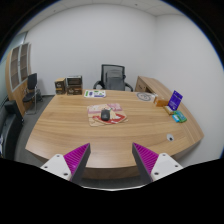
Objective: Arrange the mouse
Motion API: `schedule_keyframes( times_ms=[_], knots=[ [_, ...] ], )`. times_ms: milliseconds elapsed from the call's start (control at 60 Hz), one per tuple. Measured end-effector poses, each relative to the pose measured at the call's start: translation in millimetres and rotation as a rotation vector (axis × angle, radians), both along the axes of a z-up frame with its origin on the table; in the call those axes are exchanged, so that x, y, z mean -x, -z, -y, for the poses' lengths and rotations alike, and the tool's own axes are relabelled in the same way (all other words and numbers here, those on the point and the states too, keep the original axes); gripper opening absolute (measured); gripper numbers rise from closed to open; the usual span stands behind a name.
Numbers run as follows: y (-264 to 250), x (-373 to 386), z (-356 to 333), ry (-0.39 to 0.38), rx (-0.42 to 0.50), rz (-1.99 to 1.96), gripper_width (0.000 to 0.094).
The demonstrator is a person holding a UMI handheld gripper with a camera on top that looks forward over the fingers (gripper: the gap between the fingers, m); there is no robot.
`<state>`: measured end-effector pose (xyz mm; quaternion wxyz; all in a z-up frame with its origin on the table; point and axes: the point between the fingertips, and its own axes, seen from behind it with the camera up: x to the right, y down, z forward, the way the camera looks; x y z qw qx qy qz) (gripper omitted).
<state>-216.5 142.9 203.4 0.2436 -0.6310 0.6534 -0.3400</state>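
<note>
Hovering above the near edge of the wooden table [70, 135], the gripper [111, 160] is holding its two fingers wide apart with nothing between them. The mouse [105, 116] is lying on a pink mat [113, 113] at the table's middle, well beyond the fingers. A purple box [175, 99] is standing to the right; a black chair [113, 77] is sitting at the far side.
</note>
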Motion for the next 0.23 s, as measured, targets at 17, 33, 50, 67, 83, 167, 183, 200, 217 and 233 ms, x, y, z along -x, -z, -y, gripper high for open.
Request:
schedule_keyframes(
  times_ms=[17, 33, 50, 67, 83, 167, 183, 200, 217, 233],
  knots=[
    [0.8, 2.1, -0.9, -0.002, -0.003, 0.001, 0.0865],
    [1.1, 4.9, -2.5, -0.002, -0.006, -0.001, 0.0864],
    [1.7, 7.6, -3.6, -0.001, -0.011, -0.003, 0.0864],
    [1.8, 10.0, -4.7, 0.0, -0.014, -0.006, 0.0866],
    [1.4, 12.0, -5.8, 0.0, -0.014, -0.006, 0.0867],
    [-2.5, 18.5, -8.5, 0.01, -0.005, 0.011, 0.0868],
    [-3.6, 18.9, -8.5, 0.012, -0.004, 0.015, 0.0869],
    [-4.7, 19.6, -9.0, 0.013, -0.003, 0.016, 0.0868],
    [-5.6, 20.5, -9.5, 0.014, -0.003, 0.016, 0.0868],
    [-6.3, 21.5, -10.6, 0.014, -0.004, 0.017, 0.087]
  ],
)
